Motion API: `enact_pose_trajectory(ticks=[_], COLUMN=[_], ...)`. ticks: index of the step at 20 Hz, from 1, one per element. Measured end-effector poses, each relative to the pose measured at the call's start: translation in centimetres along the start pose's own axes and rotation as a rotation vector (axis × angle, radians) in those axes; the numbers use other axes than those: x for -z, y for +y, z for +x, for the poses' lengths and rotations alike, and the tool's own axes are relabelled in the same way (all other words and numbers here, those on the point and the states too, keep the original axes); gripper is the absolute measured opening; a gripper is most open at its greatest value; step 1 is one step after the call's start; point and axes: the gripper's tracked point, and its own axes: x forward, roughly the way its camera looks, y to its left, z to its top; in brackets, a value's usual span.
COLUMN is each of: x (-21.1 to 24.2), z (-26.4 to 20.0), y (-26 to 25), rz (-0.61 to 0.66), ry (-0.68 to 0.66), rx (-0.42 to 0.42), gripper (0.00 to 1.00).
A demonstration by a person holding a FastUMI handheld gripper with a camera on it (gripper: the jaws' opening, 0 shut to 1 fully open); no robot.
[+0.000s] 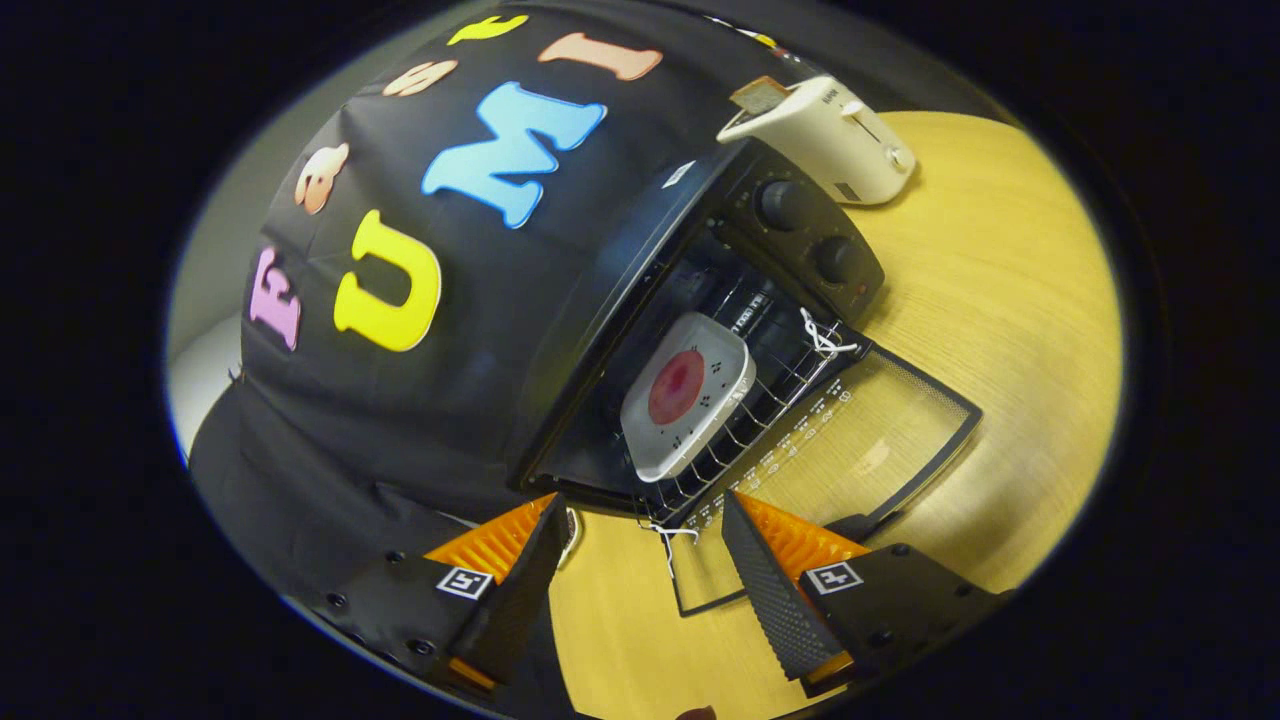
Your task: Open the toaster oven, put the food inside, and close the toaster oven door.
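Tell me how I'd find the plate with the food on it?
Look for the black toaster oven on the wooden table, its glass door folded down. On the wire rack inside, just beyond the open gripper, sits a plate. It is the only white, square thing in there, with a round red food in its middle.

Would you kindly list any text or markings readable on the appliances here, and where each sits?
Printed scale on the black toaster oven's open glass door: too small to read.
Mark on the white pop-up toaster: blurred.
Sticker on the oven top: unreadable.
Square tags on the open hand-held gripper: patterns, no words.
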Motion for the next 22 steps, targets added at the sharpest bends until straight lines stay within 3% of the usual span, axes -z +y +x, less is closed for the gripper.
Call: enact_pose_trajectory(ticks=[10, 22], x=[3.9, 6.4], z=[-2.5, -2.2], y=[-3.8, -9.4], rz=[-0.371, -0.694], ry=[0.100, 0.204], rx=[0.069, 0.214], gripper=[0.98, 0.98])
